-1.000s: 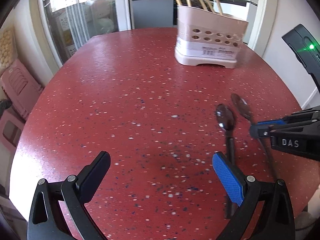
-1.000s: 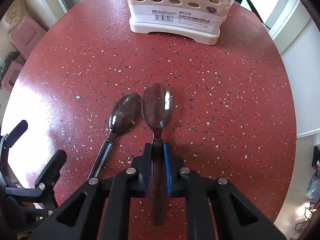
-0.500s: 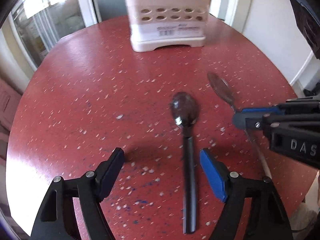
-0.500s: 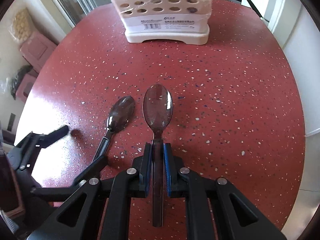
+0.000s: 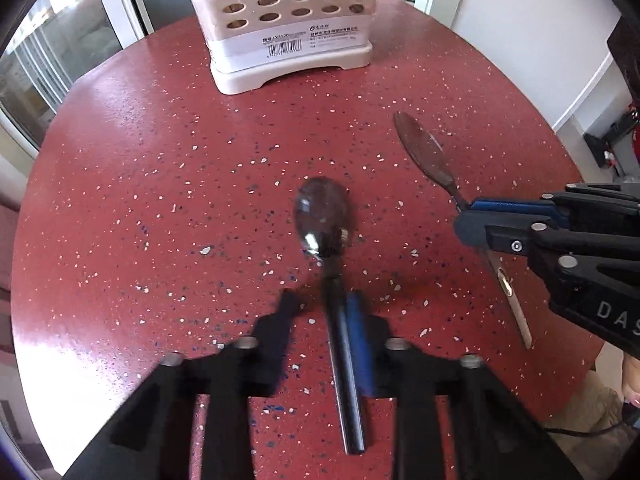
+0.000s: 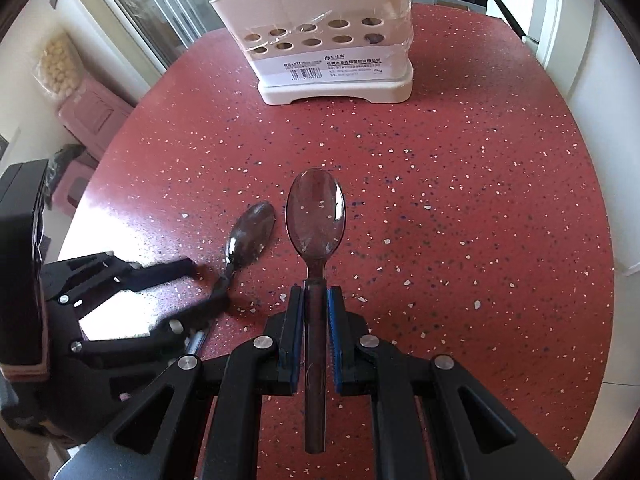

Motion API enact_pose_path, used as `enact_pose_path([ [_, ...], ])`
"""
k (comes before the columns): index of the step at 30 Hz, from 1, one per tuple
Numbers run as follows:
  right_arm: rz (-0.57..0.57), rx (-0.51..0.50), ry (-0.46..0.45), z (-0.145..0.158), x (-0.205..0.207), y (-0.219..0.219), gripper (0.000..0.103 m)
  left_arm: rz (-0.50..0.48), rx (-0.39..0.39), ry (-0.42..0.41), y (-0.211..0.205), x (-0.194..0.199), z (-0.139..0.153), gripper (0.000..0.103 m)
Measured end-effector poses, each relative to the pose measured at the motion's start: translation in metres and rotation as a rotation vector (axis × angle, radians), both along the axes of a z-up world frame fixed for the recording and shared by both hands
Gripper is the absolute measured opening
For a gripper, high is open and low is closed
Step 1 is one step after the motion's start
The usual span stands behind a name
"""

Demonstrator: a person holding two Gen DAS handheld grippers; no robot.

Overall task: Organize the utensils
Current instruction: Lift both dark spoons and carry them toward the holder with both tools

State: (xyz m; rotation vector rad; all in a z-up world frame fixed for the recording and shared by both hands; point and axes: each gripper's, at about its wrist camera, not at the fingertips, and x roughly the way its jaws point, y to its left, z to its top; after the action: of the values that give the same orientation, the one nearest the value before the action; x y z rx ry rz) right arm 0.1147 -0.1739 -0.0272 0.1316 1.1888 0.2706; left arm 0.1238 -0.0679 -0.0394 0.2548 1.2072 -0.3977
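Your right gripper [image 6: 311, 312] clamps the brown spoon [image 6: 315, 216] at its handle. Your left gripper [image 5: 326, 316] is closing around the black spoon [image 5: 326, 224] on the table [image 5: 160, 160]. Both are stiff, light, slick; grip mid-handle.

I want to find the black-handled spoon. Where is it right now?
In the left wrist view the black-handled spoon lies on the red table, its handle between the closing left gripper, left of the spoon in the right gripper.

Bare red table [image 6: 460, 184] lies open between the spoons and the utensil holder [image 6: 332, 52] at its far edge.
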Motion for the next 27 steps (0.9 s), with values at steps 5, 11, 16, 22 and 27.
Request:
enact_pose_path([
  [5,-0.005,0.02,-0.009,0.004,-0.001,-0.006,0.012,-0.003,-0.03,-0.016,-0.002,-0.005,0.0,0.041],
  [11,-0.014,0.049,-0.025,0.008,-0.005,-0.014,0.012,0.056,-0.105,-0.122,0.005,-0.026,0.009,0.041],
  [16,-0.026,0.089,-0.047,0.011,-0.008,-0.023,0.012,0.127,-0.192,-0.221,0.012,-0.04,0.031,0.041],
  [22,-0.029,0.117,-0.091,0.019,-0.015,-0.027,0.012,0.175,-0.239,-0.315,0.019,-0.042,0.051,0.041],
  [27,-0.029,0.135,-0.131,0.029,-0.019,-0.033,0.012,0.195,-0.25,-0.364,0.022,-0.042,0.062,0.041],
])
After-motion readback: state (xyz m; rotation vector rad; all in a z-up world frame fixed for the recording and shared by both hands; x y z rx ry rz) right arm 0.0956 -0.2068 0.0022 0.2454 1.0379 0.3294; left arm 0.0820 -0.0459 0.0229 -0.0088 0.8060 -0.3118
